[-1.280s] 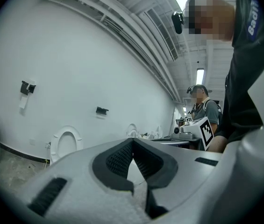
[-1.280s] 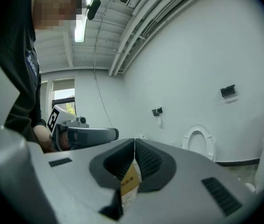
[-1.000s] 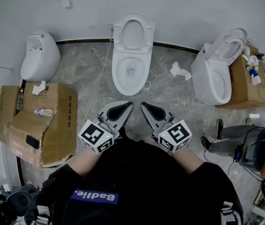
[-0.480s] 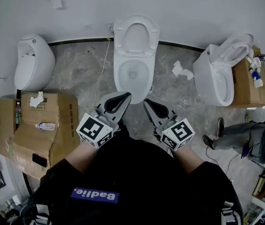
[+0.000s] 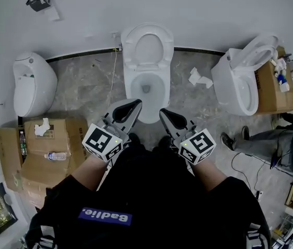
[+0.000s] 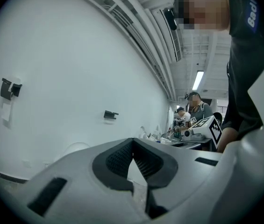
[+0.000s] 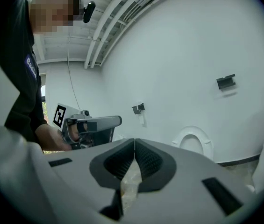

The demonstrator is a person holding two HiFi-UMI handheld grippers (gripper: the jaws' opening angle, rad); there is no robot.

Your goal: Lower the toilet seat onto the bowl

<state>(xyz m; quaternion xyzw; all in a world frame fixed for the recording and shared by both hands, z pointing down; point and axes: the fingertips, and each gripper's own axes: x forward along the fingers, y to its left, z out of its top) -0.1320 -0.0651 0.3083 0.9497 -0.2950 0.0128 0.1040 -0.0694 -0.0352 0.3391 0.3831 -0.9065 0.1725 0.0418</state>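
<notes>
Toilet seat (image 5: 127,48) is up, standing against the far wall (image 5: 187,9). The open bowl (image 5: 129,87) sits just in front of it, centre of the head view. The person stands at the bowl's near end w/ a gripper in each hand, both pointing twd the far wall.

Left gripper (image 5: 135,105): jaws together, pads meeting at the tips, nothing btwn them. Its tip shows at the bowl's near-left edge, well short of the seat.

Right gripper (image 5: 163,113): jaws also together, nothing held. Its tip shows at the bowl's near-right edge, likewise apart from the seat. In the right gripper view the seat stands upright at the wall, right of the jaws, w/ the left gripper off to the left.

Around them:
- A urinal (image 5: 29,84) stands at far left.
- A second toilet (image 5: 237,84) stands at right, its seat up too.
- Crumpled paper (image 5: 199,78) lies on the marble floor (image 5: 89,82) btwn the two toilets.
- Cardboard boxes (image 5: 37,165) sit near left, w/ a water bottle (image 5: 56,155) lying on top.
- Another person's legs (image 5: 260,141) stretch in from the right edge.
</notes>
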